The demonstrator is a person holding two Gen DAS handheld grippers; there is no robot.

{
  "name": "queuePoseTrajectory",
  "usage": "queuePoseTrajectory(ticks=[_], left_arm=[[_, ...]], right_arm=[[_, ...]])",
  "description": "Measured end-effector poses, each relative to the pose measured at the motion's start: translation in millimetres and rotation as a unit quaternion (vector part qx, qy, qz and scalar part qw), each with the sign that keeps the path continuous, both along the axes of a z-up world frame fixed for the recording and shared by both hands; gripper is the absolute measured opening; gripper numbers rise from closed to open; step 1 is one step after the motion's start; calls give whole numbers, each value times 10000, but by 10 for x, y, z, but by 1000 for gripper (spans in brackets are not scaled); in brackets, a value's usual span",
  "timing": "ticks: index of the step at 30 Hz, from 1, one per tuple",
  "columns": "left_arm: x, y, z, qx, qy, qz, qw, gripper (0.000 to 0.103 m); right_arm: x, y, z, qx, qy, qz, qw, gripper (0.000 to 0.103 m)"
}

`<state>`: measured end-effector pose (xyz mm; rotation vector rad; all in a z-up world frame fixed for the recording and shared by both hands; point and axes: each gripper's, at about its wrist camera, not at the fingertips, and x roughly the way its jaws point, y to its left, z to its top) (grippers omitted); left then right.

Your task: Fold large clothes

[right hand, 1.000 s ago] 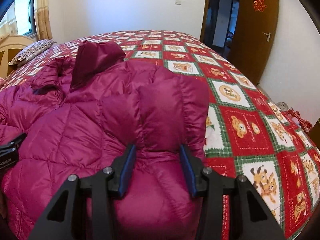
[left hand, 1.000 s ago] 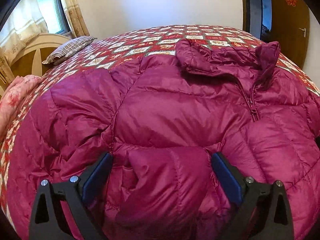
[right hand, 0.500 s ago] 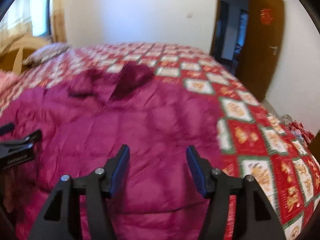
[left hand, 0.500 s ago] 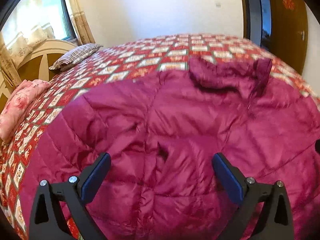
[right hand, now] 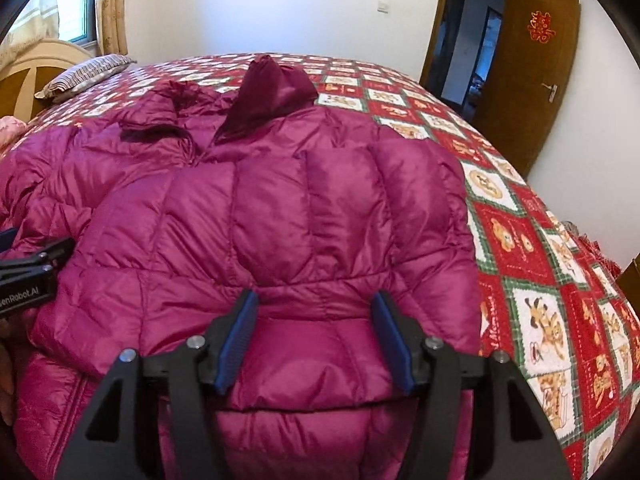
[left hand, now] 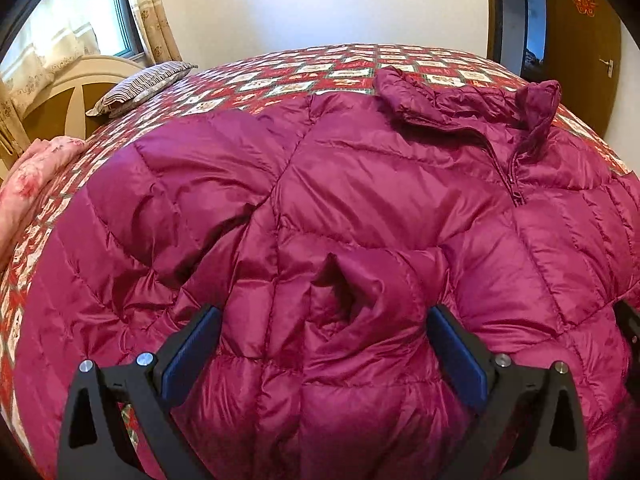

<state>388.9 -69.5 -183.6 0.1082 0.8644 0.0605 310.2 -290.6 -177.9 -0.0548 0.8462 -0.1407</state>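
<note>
Left wrist view takes in most of the bed (left hand: pixel 280 76), its red-and-white patchwork quilt almost hidden by the magenta down jacket (left hand: pixel 360 184) lying front-up across it, collar and zip toward the far side. Both sleeves appear already turned in over the body: the left sleeve cuff (left hand: pixel 352 288) lies open-mouthed on the chest, and in the right wrist view the right sleeve (right hand: pixel 312 208) lies flat across the front. By my reading the sleeve folds are done; folding the body in half or thirds remains.

The left tongs (left hand: pixel 320 344) are spread wide, straddling the cuff area without pinching it. The right tongs (right hand: pixel 316 336) are likewise spread, fabric bulging between them but not clamped.

Only the left view shows the zip pull (left hand: pixel 516 196) and the pink bedding (left hand: pixel 28 176) by the headboard; only the right view shows the bare quilt beside the jacket and the full open door (right hand: pixel 528 76). A striped pillow (left hand: pixel 140 84) appears in both.
</note>
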Motion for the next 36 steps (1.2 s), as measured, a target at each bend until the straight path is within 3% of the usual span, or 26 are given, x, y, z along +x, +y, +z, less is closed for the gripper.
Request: queuePoseTrajectory(ticks=[10,17,20,23,25,28,32,36], left_arm=[[-253,212,1,-384,6,16,9993,102],[-265,341,121,-578,36,110,9983,102],[-517,662,458,-568,-417,256,9972,102],[-791,1132,677,-100,-800,498,9955,102],[-888,1551,645,169,-683,874,9937,102],[-991,2161,498,277,-338,1525,9873,102],[-1198,2767,355,-335,-87,2154,9759,102],[-1197,2920,146,-1129,230,2162,9695,102]], right_arm=[[-338,118,46,13,-213,-104,9997,66],[-249,78,13,42,-69,-118,9999,68],[-274,25,55,291,-108,-44,9995,81],[-364,45,136,354,-173,-44,9992,85],[-432,83,200,374,-227,20,9990,86],[-527,165,281,404,-320,155,9985,86],[-632,219,311,409,-367,243,9982,86],[-718,182,290,407,-329,181,9985,86]])
